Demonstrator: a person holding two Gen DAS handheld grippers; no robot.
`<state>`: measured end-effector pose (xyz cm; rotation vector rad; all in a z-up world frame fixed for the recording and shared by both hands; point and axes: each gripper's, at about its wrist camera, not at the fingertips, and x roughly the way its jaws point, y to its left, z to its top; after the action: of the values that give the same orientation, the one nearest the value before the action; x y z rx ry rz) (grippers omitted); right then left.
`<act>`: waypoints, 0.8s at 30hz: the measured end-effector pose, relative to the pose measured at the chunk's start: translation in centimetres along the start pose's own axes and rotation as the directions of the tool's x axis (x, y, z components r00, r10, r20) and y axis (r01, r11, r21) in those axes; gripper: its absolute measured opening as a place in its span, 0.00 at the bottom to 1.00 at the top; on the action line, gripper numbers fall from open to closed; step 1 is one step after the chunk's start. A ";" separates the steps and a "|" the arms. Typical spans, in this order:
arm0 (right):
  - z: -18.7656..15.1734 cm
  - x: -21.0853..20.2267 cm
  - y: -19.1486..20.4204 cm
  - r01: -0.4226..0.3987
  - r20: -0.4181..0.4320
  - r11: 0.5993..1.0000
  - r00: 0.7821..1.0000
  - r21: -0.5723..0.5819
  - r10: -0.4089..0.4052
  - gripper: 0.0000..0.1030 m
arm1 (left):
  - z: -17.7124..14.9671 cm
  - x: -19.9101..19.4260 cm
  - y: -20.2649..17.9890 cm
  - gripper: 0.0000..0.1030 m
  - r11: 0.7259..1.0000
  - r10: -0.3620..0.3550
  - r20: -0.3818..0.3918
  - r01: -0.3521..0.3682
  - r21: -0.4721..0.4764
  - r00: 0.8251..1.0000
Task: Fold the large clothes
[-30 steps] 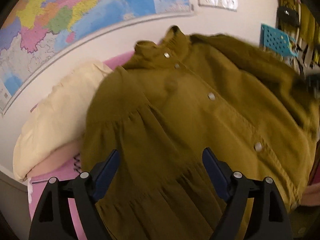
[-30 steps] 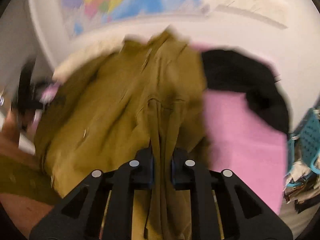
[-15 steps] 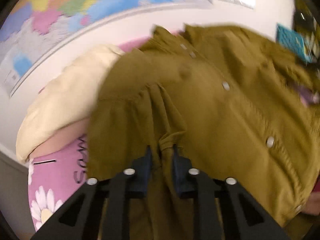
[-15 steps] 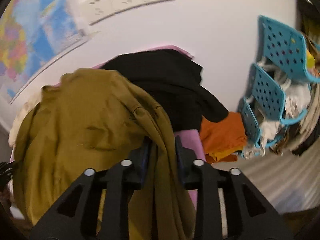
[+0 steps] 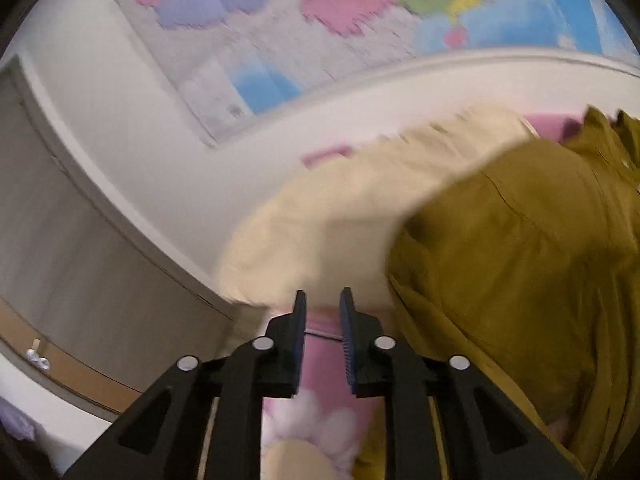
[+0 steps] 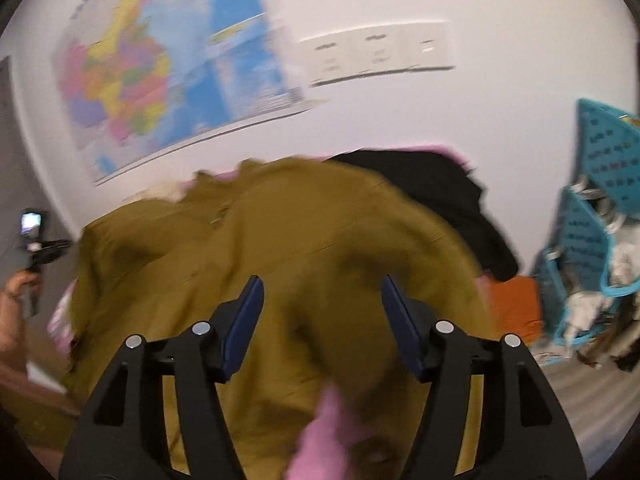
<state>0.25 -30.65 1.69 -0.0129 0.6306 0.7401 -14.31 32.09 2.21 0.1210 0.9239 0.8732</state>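
Note:
An olive-green buttoned garment (image 5: 520, 260) lies spread over the bed, filling the right of the left wrist view and the middle of the right wrist view (image 6: 320, 220). My left gripper (image 5: 323, 296) is off the garment's left edge, its jaws a narrow gap apart with only the pink sheet (image 5: 322, 360) showing between them. My right gripper (image 6: 322, 280) hovers over the garment's blurred folds. Its jaws are opening wide and the pads press on nothing.
A cream pillow (image 5: 340, 216) lies against the wall under a coloured map (image 5: 320, 20). A black garment (image 6: 440, 184) and an orange one (image 6: 516, 300) lie beyond the olive one. Blue baskets (image 6: 588, 240) of laundry stand at the right. A person's hand (image 6: 20, 288) is at the far left.
Both grippers were shut on olive cloth half a second ago and have let it go. The left swung left past the garment's edge. The right jaws spread wide.

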 end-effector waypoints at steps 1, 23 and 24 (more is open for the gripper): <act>-0.8 0.1 0.6 -0.038 -0.019 0.999 0.999 -0.010 0.038 0.61 | -0.3 -0.5 -0.3 0.20 0.999 -0.035 0.018 0.035 -0.001 0.999; -10.4 -7.7 4.0 -0.386 -0.043 0.922 0.921 0.013 0.386 0.11 | -4.5 -8.3 -14.2 0.59 0.723 -0.675 0.060 0.643 0.252 0.735; -10.6 -8.4 4.0 -0.359 -0.054 0.933 0.932 -0.008 0.358 0.11 | -4.7 -8.4 -13.6 0.61 0.719 -0.680 0.063 0.648 0.251 0.731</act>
<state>-12.68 -35.31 -1.58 0.0697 0.6843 1.1027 -12.02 16.01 -1.30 0.0280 0.8271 0.0779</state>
